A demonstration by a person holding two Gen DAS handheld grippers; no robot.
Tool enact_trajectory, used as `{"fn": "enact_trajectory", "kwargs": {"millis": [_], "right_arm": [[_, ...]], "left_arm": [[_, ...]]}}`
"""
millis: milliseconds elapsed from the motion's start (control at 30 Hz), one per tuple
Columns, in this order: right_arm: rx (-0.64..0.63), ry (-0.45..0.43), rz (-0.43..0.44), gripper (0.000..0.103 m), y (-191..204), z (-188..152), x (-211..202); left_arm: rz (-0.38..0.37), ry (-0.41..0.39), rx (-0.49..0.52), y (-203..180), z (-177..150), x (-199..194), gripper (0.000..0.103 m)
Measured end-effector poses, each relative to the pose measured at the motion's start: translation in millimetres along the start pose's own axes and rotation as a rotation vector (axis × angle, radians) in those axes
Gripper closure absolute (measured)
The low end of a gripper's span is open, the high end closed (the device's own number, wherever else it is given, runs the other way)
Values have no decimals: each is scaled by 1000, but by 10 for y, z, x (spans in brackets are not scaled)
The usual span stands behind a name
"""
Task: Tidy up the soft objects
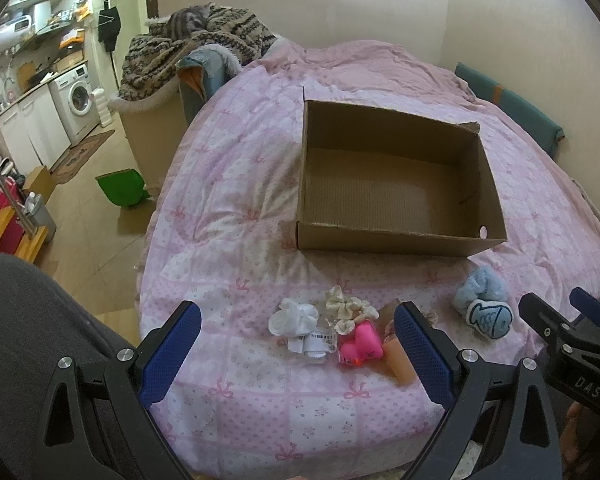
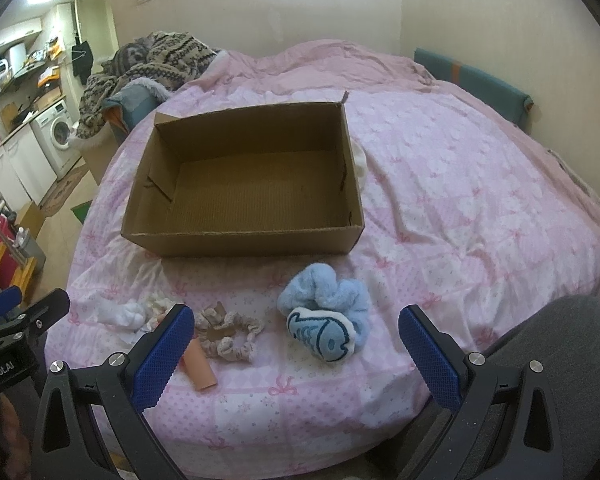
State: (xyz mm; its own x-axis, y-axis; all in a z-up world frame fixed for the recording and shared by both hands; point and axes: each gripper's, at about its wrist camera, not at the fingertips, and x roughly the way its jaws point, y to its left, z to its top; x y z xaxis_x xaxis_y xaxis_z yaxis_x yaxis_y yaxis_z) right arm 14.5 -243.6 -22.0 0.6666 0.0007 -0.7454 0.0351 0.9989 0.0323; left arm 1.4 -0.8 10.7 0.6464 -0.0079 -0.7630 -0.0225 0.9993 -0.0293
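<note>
- Soft things lie in a row on the pink bed cover, low in the middle of both views, in front of the brown box.
- White socks sit at the left of the row in the left wrist view, with a paper tag on them.
- Cream bows are just right of the socks, and a pink toy lies just below the bows.
- An orange tube lies next to the pink toy, partly behind a blue finger.
- A beige hair tie sits near the tube in the right wrist view.
- The blue fluffy cloth is to the right of the row, and the fish toy rests against it.
- The box is open on top and has nothing inside.
- The left gripper has its fingers wide apart and holds nothing.
- The right gripper is wide apart too, with nothing in it.
</note>
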Motion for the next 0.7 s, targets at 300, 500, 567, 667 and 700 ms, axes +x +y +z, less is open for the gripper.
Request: {"fn": "enact_trajectory", "kwargs": {"millis": [300, 500, 567, 667, 700], "right_arm": [[21, 58, 42, 0, -82, 236, 76], [58, 208, 99, 0, -238, 440, 362], [71, 279, 128, 0, -284, 478, 487], [91, 390, 163, 0, -337, 515, 676], [91, 414, 166, 0, -345, 523, 726]], "left_arm": [[8, -34, 0, -16, 112, -2, 6], [-25, 12, -25, 25, 318, 95, 6], [-5, 27, -13, 30, 420, 165, 6], [10, 59, 5, 50, 562, 305, 6], [10, 66, 8, 58, 597, 339, 6]]}}
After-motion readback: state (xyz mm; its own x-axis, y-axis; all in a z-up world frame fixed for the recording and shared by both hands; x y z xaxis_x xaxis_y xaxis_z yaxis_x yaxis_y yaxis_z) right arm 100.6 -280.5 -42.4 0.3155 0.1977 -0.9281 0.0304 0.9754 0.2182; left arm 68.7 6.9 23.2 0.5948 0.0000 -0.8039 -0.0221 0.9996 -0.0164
